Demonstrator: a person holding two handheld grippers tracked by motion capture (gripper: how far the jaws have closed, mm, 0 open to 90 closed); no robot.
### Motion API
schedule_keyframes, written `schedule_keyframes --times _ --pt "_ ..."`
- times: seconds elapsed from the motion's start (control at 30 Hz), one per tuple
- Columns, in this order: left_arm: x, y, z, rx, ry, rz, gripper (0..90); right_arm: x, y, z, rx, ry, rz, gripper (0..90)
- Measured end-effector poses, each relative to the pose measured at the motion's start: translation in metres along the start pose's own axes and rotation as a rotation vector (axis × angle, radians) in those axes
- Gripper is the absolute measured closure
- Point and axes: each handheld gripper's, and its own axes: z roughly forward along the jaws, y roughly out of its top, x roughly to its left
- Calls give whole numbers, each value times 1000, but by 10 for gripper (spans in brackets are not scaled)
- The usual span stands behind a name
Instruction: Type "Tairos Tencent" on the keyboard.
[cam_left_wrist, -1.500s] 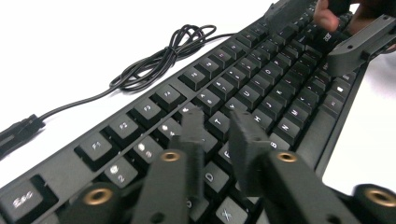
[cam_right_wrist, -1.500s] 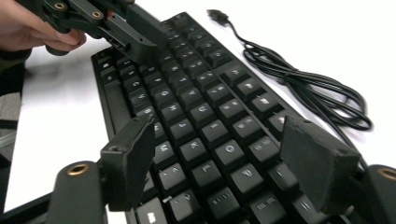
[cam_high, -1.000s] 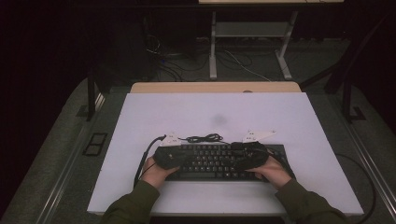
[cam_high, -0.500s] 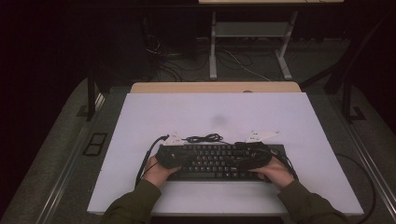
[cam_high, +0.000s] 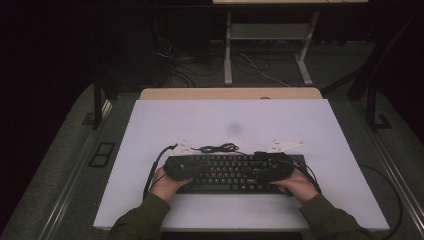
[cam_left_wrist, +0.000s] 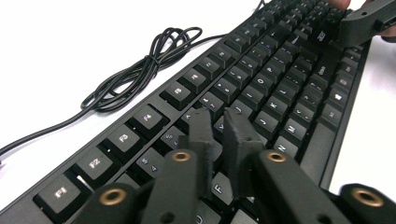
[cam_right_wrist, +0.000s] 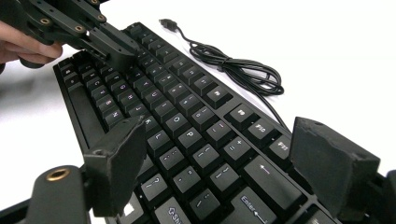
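From the high view, a black keyboard (cam_high: 230, 172) lies on the white table (cam_high: 150, 125) toward its six o'clock edge, long side running nine to three, with its coiled cable (cam_high: 217, 148) just beyond at twelve o'clock. The left gripper (cam_high: 176, 167) lies over the keyboard's nine o'clock end and the right gripper (cam_high: 272, 170) over the three o'clock end, each in a hand coming up from six o'clock. In the left gripper view, that gripper's tips (cam_left_wrist: 223, 122) hover above the letter keys of the keyboard (cam_left_wrist: 261, 79) — the jaws have just been opening, now a narrow slit apart with nothing between them — while the cable (cam_left_wrist: 140, 70) loops at ten o'clock and the right gripper (cam_left_wrist: 366, 21) shows at one o'clock. In the right gripper view, its jaws (cam_right_wrist: 224, 154) stand spread wide over the keyboard (cam_right_wrist: 187, 116) near the Enter key, pinching nothing; the left gripper (cam_right_wrist: 112, 44) sits at eleven o'clock and the cable (cam_right_wrist: 243, 70) at one o'clock.
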Motion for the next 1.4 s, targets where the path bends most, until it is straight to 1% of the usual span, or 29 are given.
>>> schedule_keyframes --times 0.03,0.1,0.17,0.3,0.4,0.5,0.6,0.63,0.73,0.83,0.9,0.97,1.1,1.13,1.17,1.23,1.4 --pt "0 0 -1 -7 -5 -1 757 0 0 -2 0 -4 0 183" --pt "-1 0 -4 -2 -13 -5 706 -1 -1 -6 -3 -15 2 183" --pt "-2 -1 -6 -6 -9 4 660 -2 -2 -10 -12 -22 5 175" --pt "-3 -1 -14 -23 -12 7 555 -4 -6 -18 -37 -34 15 175" --pt "-5 -2 -19 -32 -16 8 468 -5 -12 -24 -40 -36 16 174" --pt "-5 -3 -23 -37 -17 10 412 -7 -17 -29 -36 -42 18 173" --pt "-6 -6 -27 -48 -11 16 360 -7 -20 -34 -54 -49 21 166" --pt "-6 -7 -29 -50 -9 20 349 -8 -22 -35 -55 -50 24 166" --pt "-6 -10 -34 -64 -1 17 304 -9 -26 -40 -60 -63 27 166" --pt "-6 -14 -40 -71 7 16 261 -10 -31 -46 -64 -66 26 164" --pt "-6 -17 -43 -78 8 11 233 -11 -34 -49 -66 -63 24 147" --pt "-6 -20 -46 -81 13 6 213 -11 -36 -53 -61 -65 13 147" --pt "-6 -25 -50 -82 18 5 175 -13 -41 -59 -63 -64 11 147" --pt "-6 -26 -50 -86 20 -3 168 -13 -42 -60 -65 -65 5 147" --pt "-6 -28 -51 -87 23 0 157 -13 -43 -61 -66 -66 5 147" --pt "-5 -30 -53 -91 31 -10 142 -14 -45 -63 -67 -64 1 142" --pt "-2 -35 -56 -106 51 -14 108 -17 -50 -69 -66 -71 -8 142"
